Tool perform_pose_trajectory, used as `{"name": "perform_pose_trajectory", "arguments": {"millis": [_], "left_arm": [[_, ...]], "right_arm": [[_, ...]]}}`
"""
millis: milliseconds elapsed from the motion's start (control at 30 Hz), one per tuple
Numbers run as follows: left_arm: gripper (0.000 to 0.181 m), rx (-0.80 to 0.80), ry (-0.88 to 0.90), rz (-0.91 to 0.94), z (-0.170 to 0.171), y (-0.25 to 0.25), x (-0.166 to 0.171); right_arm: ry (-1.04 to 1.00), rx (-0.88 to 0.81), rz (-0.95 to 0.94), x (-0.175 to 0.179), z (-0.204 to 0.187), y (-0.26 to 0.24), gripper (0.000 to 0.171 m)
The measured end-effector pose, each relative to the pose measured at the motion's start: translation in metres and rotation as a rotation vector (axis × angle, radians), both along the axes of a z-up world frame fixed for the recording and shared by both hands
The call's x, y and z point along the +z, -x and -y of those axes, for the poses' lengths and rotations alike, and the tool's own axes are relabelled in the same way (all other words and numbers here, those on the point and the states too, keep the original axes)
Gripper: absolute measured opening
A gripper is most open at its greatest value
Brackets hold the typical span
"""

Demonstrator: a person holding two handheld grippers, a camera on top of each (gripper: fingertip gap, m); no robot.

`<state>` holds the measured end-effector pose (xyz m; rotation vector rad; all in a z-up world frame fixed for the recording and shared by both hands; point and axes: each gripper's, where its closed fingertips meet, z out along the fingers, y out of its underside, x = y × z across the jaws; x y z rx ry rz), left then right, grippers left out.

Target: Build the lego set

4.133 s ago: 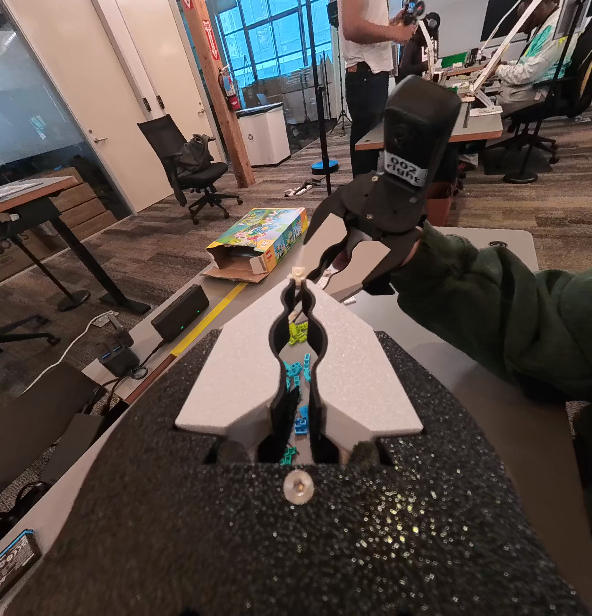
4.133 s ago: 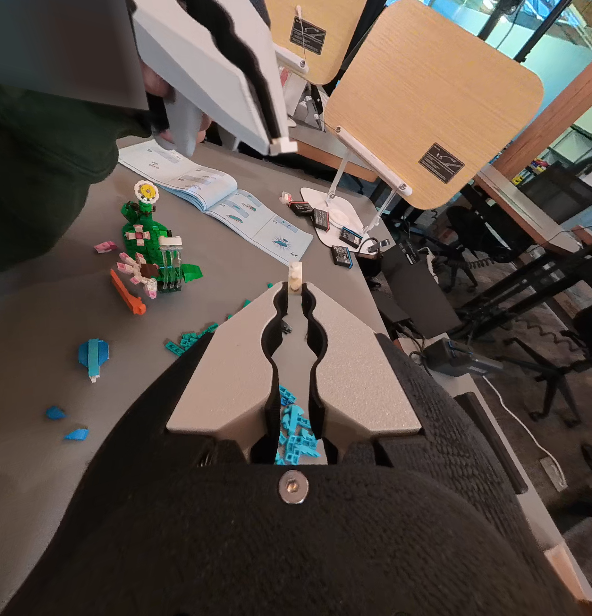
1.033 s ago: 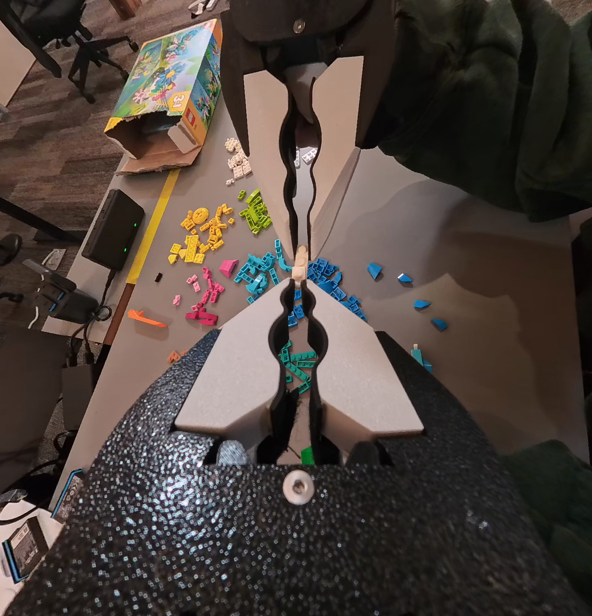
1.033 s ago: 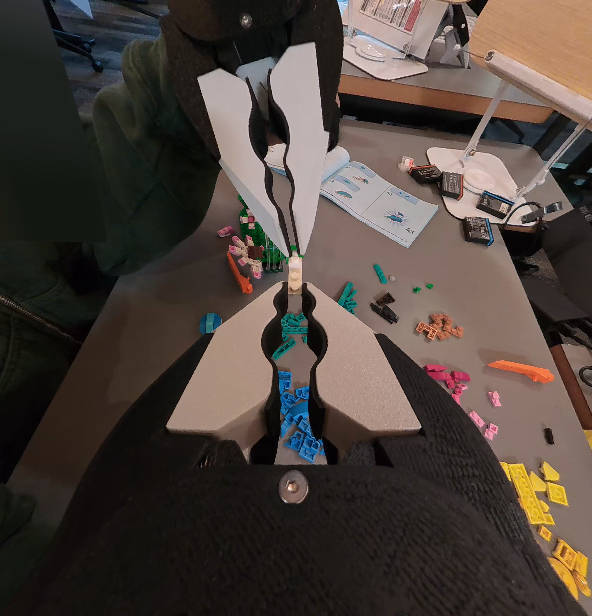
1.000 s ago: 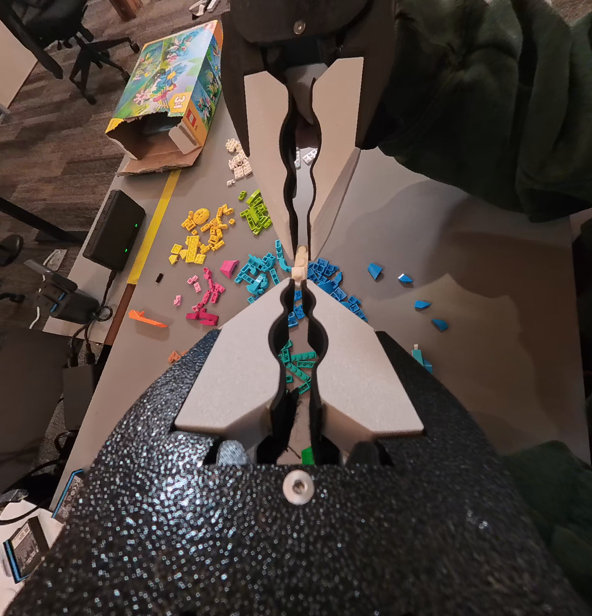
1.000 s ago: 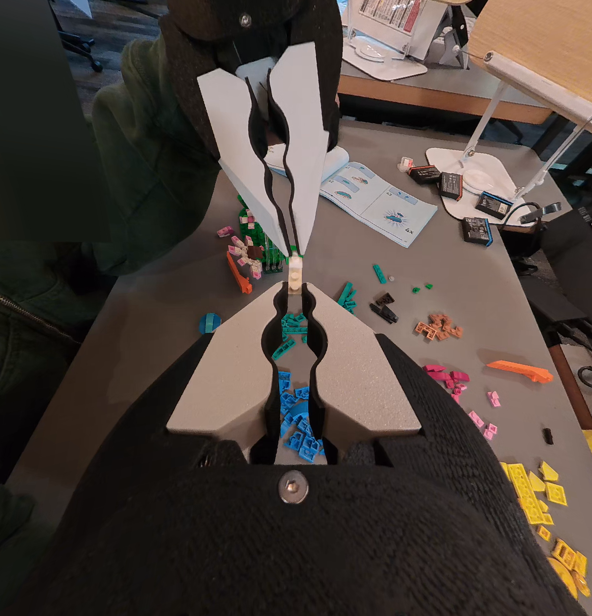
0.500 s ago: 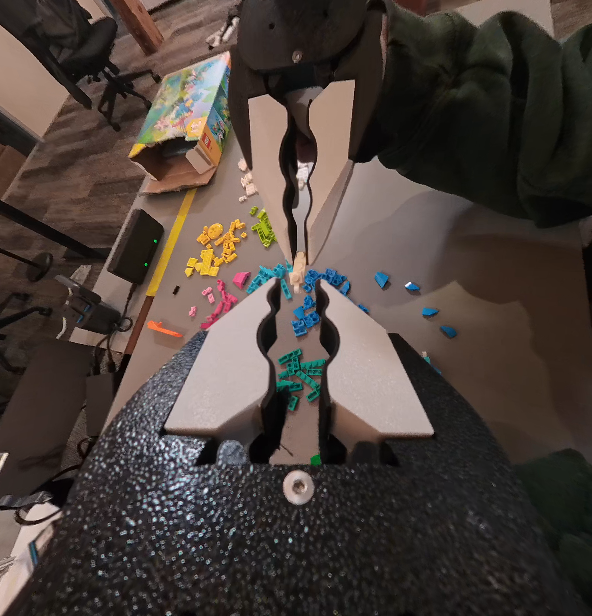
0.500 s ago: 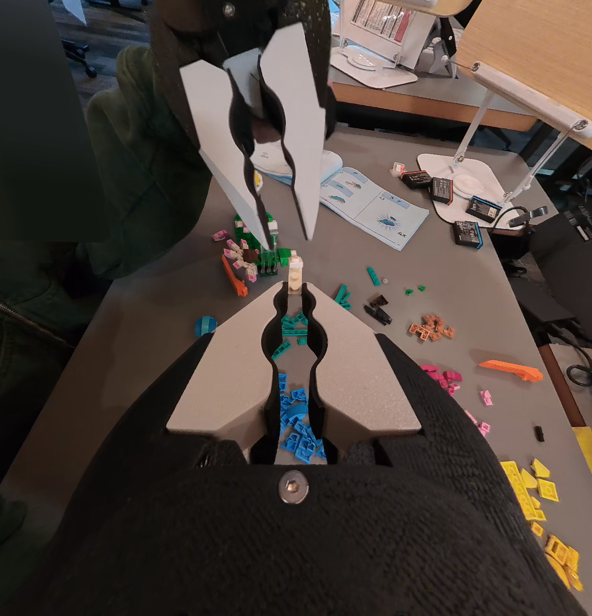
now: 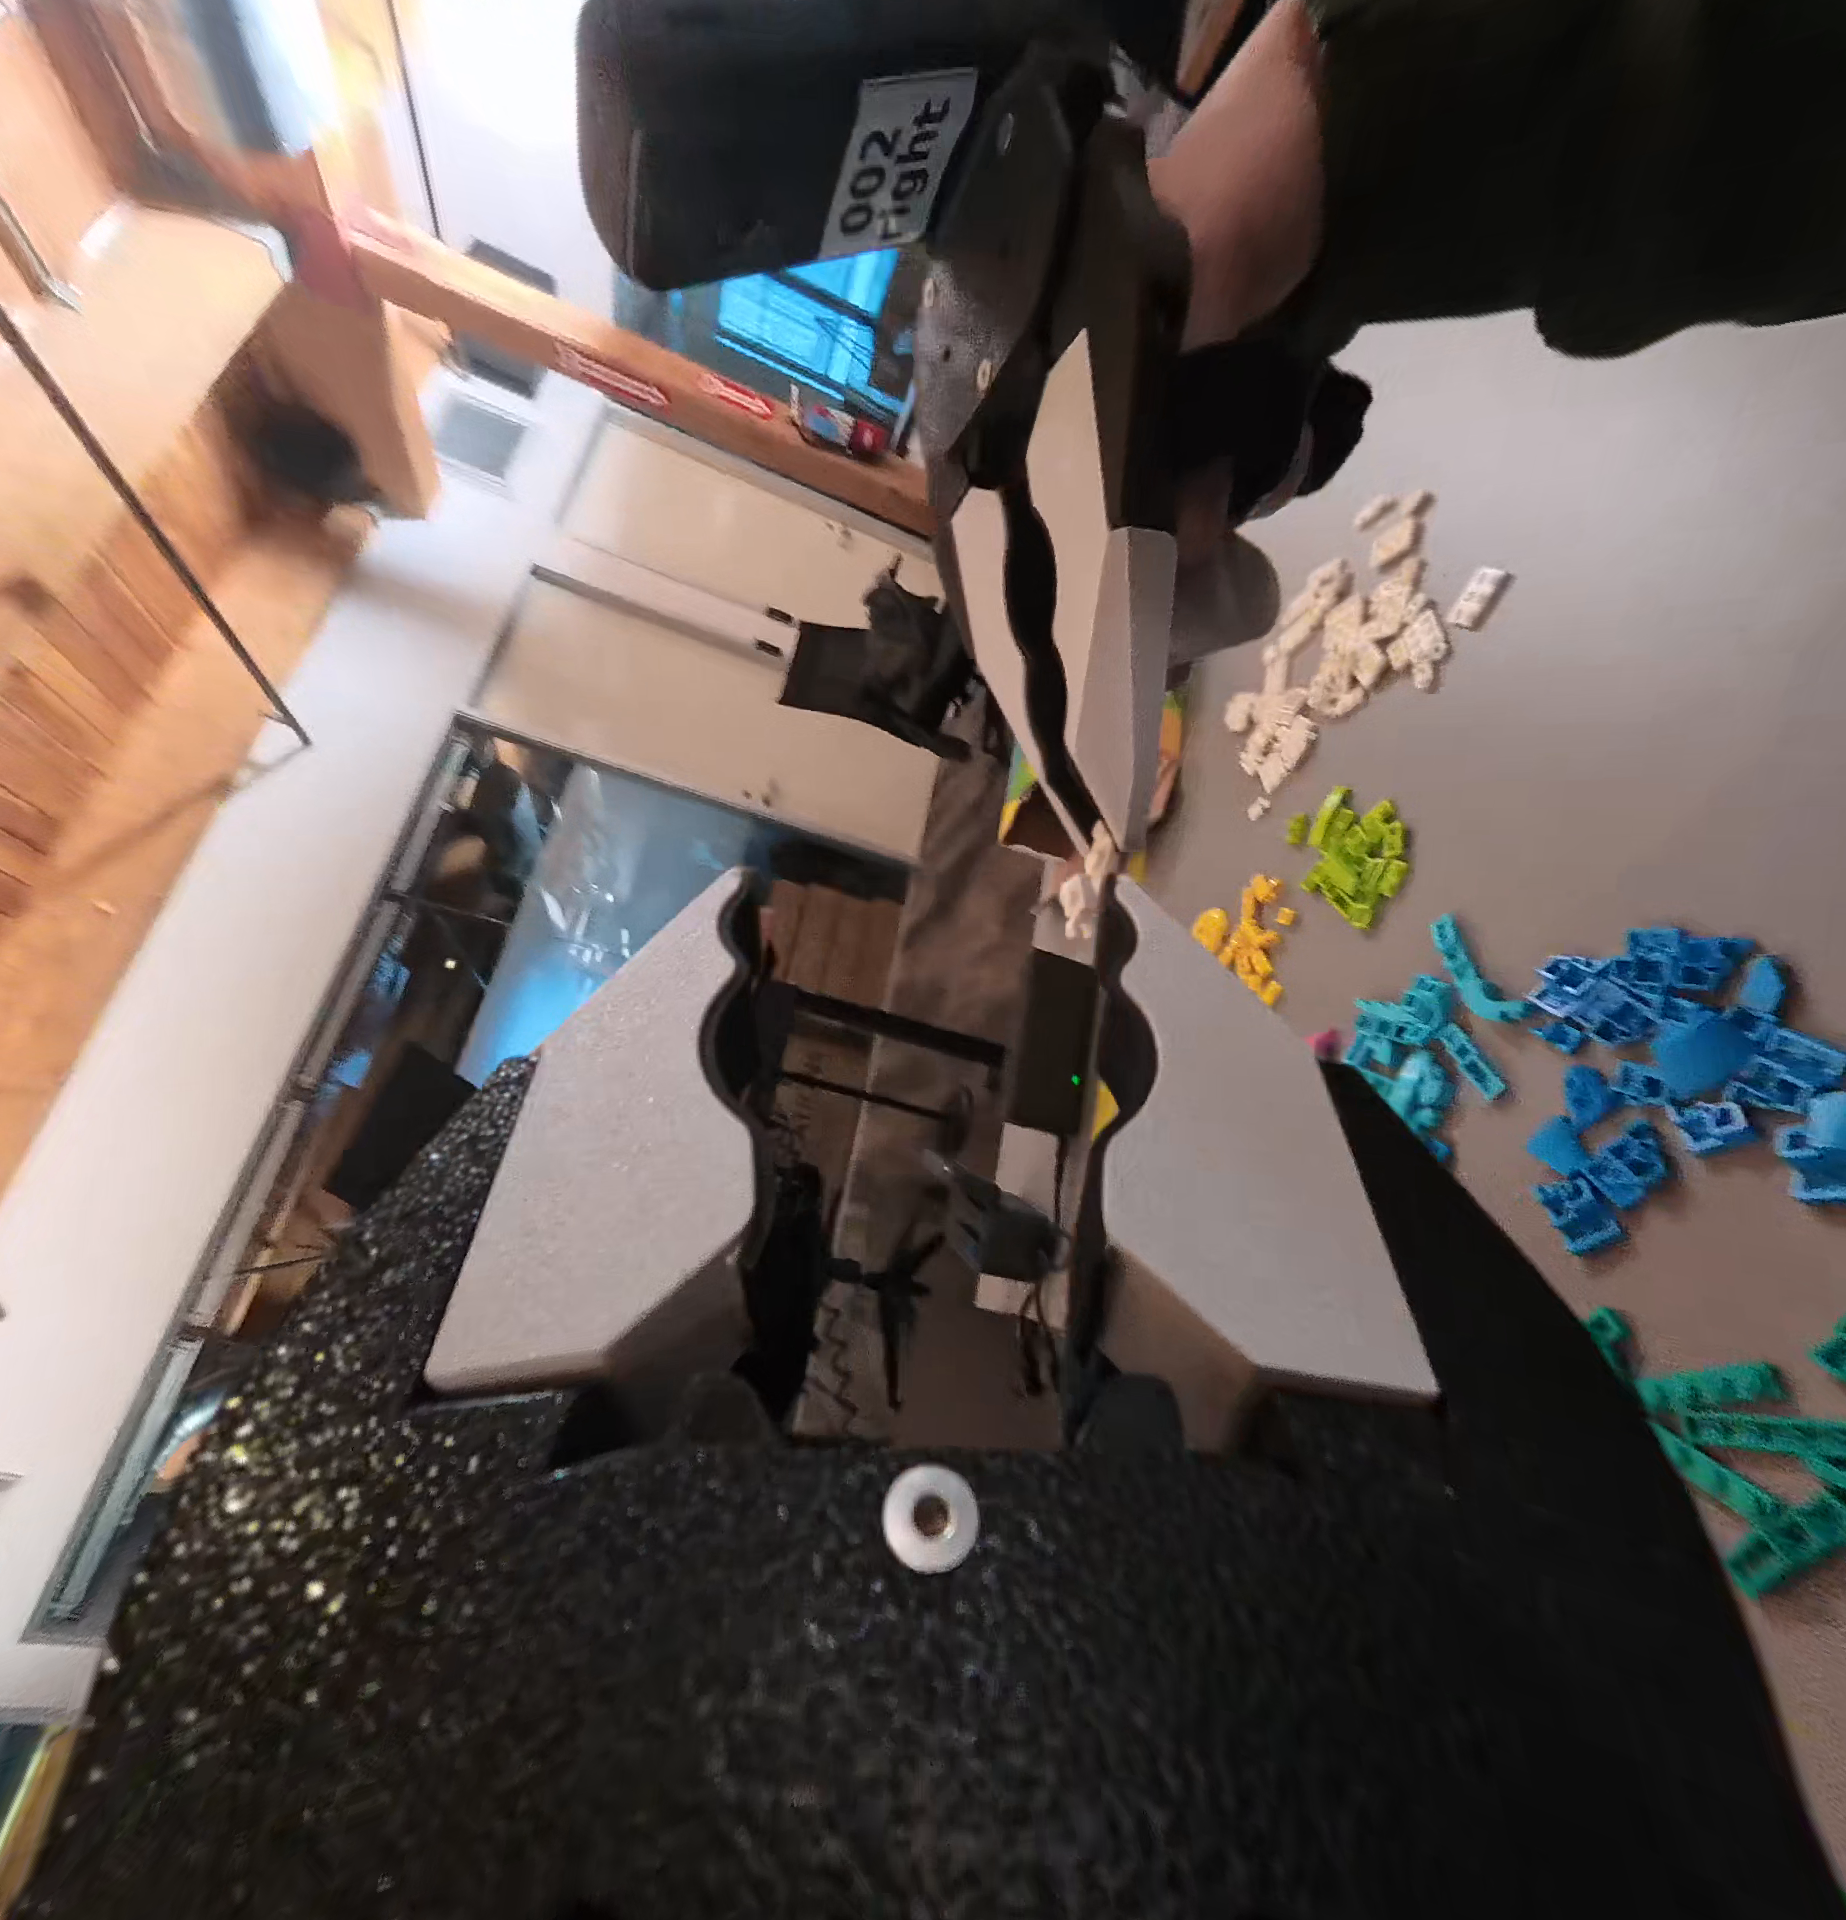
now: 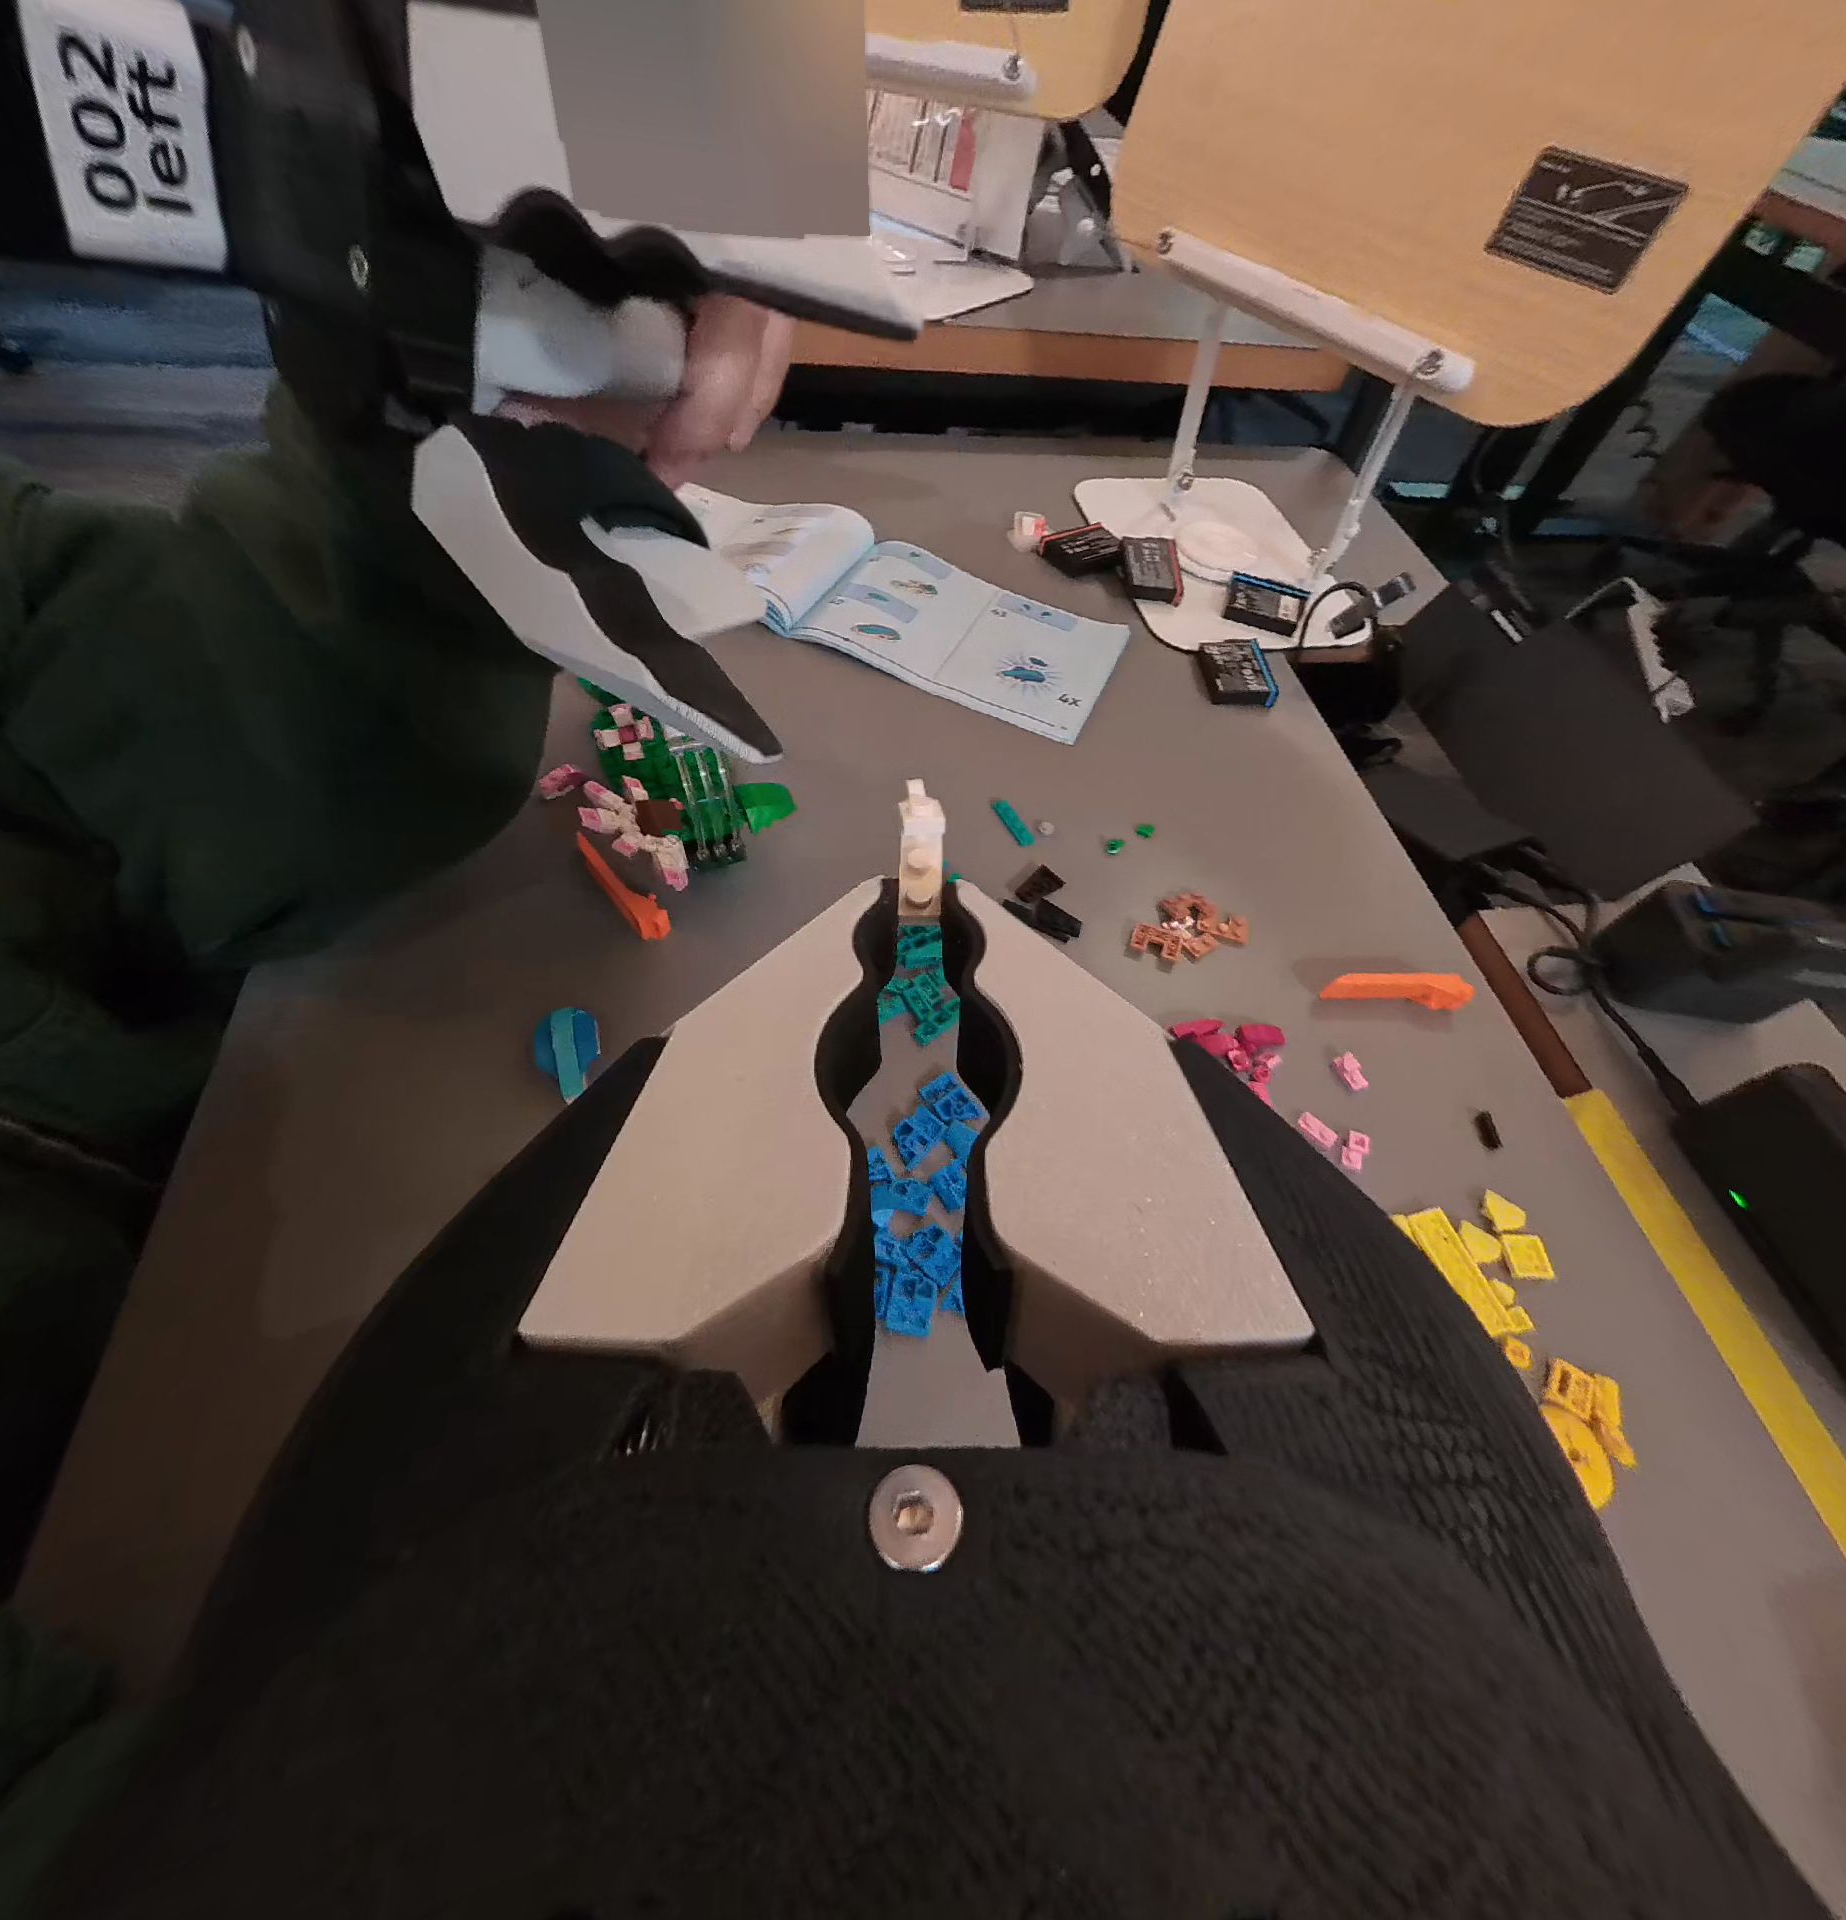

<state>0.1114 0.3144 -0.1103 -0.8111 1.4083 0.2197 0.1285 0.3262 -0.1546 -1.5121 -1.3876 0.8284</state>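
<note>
My right gripper (image 10: 921, 899) is shut on a small cream lego assembly (image 10: 919, 836) and holds it upright above the grey table (image 10: 379, 1039). My left gripper (image 9: 929, 894) is open wide, empty and rolled onto its side; in the right wrist view it (image 10: 836, 535) hangs up and to the left of the assembly, apart from it. In the left wrist view the right gripper (image 9: 1101, 831) comes down from above with the cream assembly (image 9: 1085, 888) in its tips, next to my right-hand fingertip (image 9: 1132, 914). A partly built green model with pink flowers (image 10: 680, 800) stands on the table beyond.
An open instruction booklet (image 10: 940, 623) lies at the back. Sorted piles lie around: blue (image 10: 919, 1226), teal (image 10: 919, 987), pink (image 10: 1241, 1044), yellow (image 10: 1490, 1257), brown (image 10: 1189, 930), white (image 9: 1345, 644), lime (image 9: 1355, 857). A lamp base (image 10: 1189, 561) and a black box (image 10: 1802, 1195) sit at the right edge.
My left gripper has let go of the cream assembly, opened wide, rolled onto its side and drawn away. My right gripper still holds the assembly.
</note>
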Motion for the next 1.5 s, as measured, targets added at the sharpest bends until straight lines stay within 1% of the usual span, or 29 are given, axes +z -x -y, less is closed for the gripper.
{"name": "perform_pose_trajectory", "arguments": {"millis": [33,167,300,367,500,900,1000,1100,1267,1333,1500], "left_arm": [[0.057,0.000,-0.010,0.004,-0.002,-0.001,-0.001],[0.055,0.041,-0.077,-0.061,-0.013,-0.005,-0.017],[0.053,0.002,-0.174,-0.064,-0.014,-0.016,-0.025],[0.047,-0.005,-0.222,-0.067,-0.014,-0.019,-0.027],[0.035,0.000,-0.262,-0.084,-0.017,-0.023,-0.031],[0.017,0.003,-0.255,-0.100,-0.024,-0.024,-0.041],[0.007,-0.003,-0.274,-0.105,-0.023,-0.024,-0.041],[0.006,-0.016,-0.279,-0.113,-0.020,-0.024,-0.042],[0.005,-0.052,-0.290,-0.123,-0.009,-0.028,-0.035],[0.006,-0.056,-0.302,-0.163,-0.005,-0.033,-0.036],[0.005,-0.032,-0.374,-0.306,-0.001,-0.049,-0.047]], "right_arm": [[0.001,-0.010,-0.004,0.001,-0.001,-0.003,0.006],[0.002,-0.025,-0.009,0.003,-0.002,-0.008,0.006],[0.002,-0.027,0.000,0.002,-0.002,-0.007,0.006],[0.003,-0.026,0.001,0.002,-0.002,-0.007,0.006],[0.004,-0.027,0.003,0.001,-0.002,-0.006,0.007],[0.011,-0.011,0.010,-0.001,-0.001,-0.002,0.006],[0.013,-0.007,0.011,-0.001,0.000,-0.002,0.006],[0.025,0.009,0.010,-0.002,0.003,-0.003,0.006],[0.112,0.089,-0.065,0.004,0.014,-0.007,0.006],[0.161,0.118,-0.078,0.003,0.017,-0.011,0.006],[0.237,0.135,-0.035,-0.010,0.022,-0.028,0.006]]}}
